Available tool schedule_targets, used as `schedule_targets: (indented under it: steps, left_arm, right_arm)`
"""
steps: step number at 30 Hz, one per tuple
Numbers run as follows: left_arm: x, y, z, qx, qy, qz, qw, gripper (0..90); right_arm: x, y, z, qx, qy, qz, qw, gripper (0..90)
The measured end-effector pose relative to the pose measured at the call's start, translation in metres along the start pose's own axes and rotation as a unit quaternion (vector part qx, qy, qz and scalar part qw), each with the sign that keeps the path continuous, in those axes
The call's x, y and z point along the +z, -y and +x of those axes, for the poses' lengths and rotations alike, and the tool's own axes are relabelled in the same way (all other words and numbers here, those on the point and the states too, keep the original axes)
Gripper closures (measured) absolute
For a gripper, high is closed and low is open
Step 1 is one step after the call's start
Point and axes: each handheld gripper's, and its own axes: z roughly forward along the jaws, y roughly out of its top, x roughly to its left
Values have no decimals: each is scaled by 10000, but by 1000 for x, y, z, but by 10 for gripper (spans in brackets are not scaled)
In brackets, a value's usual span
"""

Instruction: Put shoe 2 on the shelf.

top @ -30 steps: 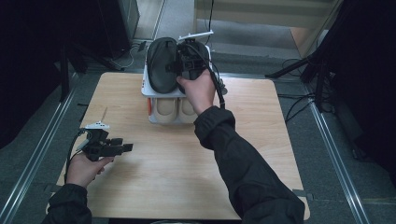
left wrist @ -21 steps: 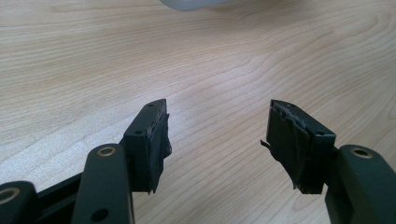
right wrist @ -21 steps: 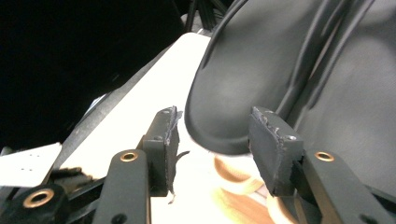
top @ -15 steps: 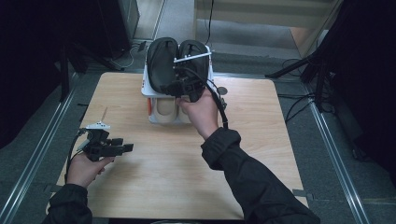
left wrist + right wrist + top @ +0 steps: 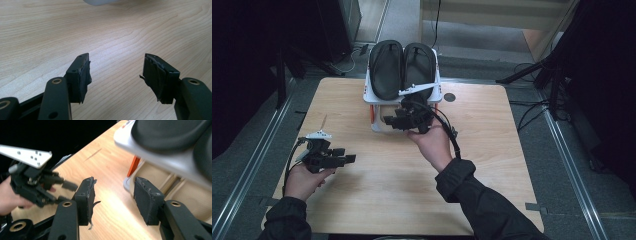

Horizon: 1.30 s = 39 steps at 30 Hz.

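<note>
The white rack (image 5: pixel 374 97) with the two black slippers (image 5: pixel 402 70) on top sits at the upper middle of the frame, near the tabletop's (image 5: pixel 492 150) far edge, long axes running away from you. Your right gripper (image 5: pixel 408 119) is right at the rack's front, under the shelf, jaws just eased wider with nothing between them. Your left gripper (image 5: pixel 328 159) idles lower left, jaws apart and empty. Loads of bare wood around.

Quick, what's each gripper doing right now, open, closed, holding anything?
Left gripper: open, nothing between its fingers, above the table.
Right gripper: open, holding nothing, near the white rack.
</note>
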Motion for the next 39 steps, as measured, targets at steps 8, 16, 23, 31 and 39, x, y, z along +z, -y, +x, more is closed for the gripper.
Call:
schedule_targets:
  steps: [8,16,23,31,39]
  left_arm:
    - [0,0,-1,7,10,12,10000,389]
    - [0,0,-3,68,16,13,10000,389]
    - [2,0,-6,113,8,-8,9999,388]
    - [2,0,-8,143,18,37,9999,386]
    - [5,1,-11,195,25,46,9998,386]
  right_arm:
    - [2,32,-7,-79,-309,20,9995,481]
    - [-1,59,-16,-123,-334,9,9994,482]
    - [-1,84,-25,-134,-375,116,9991,507]
    - [-11,106,-38,-52,-273,64,9996,508]
    - [-26,119,-53,-36,-69,105,9999,505]
